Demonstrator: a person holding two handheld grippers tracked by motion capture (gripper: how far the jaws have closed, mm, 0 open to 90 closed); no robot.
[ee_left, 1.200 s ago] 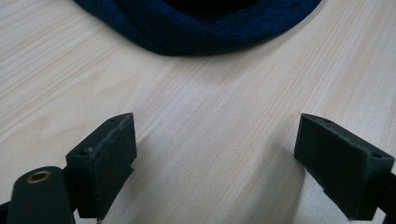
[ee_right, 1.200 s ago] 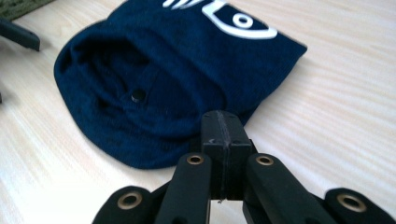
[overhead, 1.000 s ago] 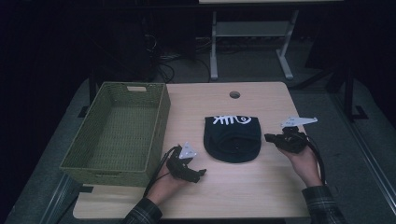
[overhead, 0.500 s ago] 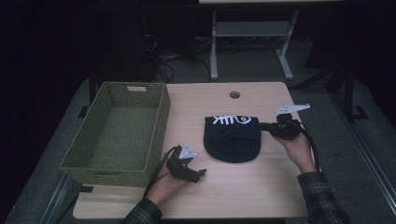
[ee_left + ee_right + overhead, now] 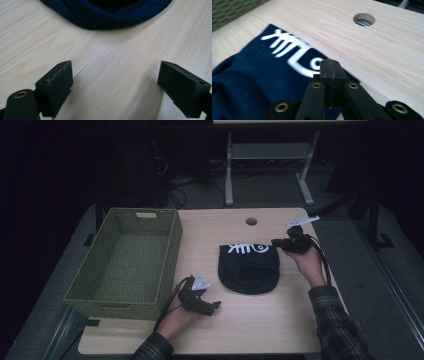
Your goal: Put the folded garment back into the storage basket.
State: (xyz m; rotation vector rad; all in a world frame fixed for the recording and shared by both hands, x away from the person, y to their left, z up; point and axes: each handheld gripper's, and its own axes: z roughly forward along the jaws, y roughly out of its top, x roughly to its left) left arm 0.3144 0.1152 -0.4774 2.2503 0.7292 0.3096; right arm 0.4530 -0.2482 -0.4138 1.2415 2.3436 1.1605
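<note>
Left gripper (image 5: 212,307) jaws spread wide, empty, near hat (image 5: 248,268) brim; right gripper (image 5: 274,242) jaws pressed together over hat's corner.

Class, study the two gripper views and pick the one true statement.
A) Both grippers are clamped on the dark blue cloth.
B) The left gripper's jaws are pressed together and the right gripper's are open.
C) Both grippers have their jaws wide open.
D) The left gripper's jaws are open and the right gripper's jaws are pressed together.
D: the left gripper shows bare table between its spread jaws, while the right gripper has its jaws pressed together above the dark blue cloth.
</note>
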